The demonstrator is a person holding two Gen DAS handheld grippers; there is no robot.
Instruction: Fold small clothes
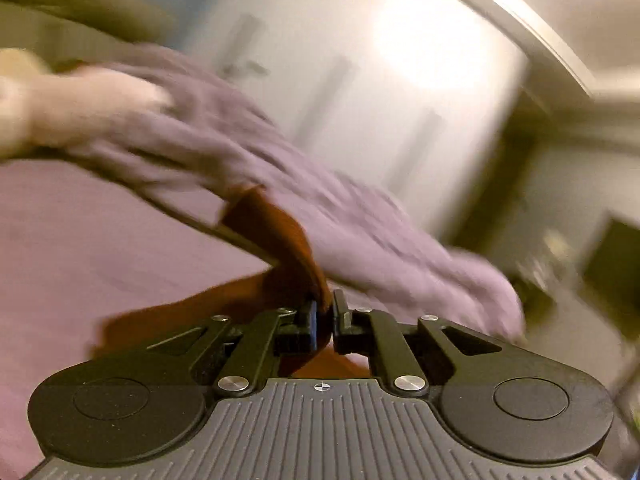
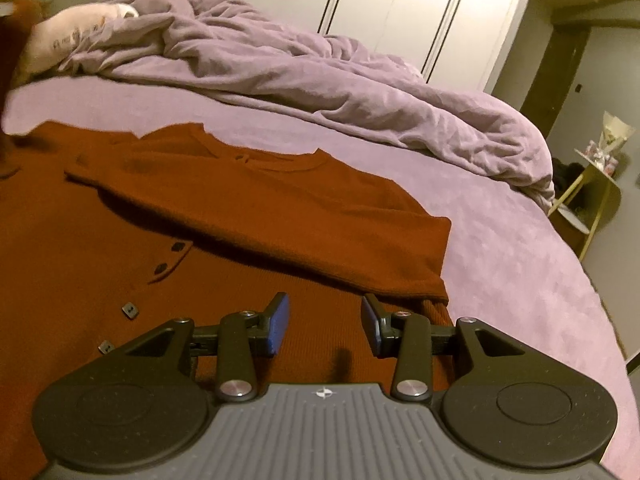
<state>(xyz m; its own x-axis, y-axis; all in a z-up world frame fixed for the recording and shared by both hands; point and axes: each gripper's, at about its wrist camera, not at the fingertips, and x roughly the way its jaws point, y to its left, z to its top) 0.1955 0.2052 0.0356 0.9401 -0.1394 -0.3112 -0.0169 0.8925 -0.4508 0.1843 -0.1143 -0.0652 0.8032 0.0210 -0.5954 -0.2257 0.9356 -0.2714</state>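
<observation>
One rust cardigan (image 2: pixel 248 208) lies flat on the purple bed (image 2: pixel 500 248), long axis running leftward. The left gripper (image 1: pixel 325 312) has its fingers clamped on a lifted edge, nearer the fold. The right gripper (image 2: pixel 325 322) hovers above the hem, fingers apart and empty.

dark lettering showing on the pale pillow (image 2: pixel 68 38) lying beside the rumpled lilac duvet (image 2: pixel 304 76), too small and blurred for reading, nothing else legible anywhere
</observation>
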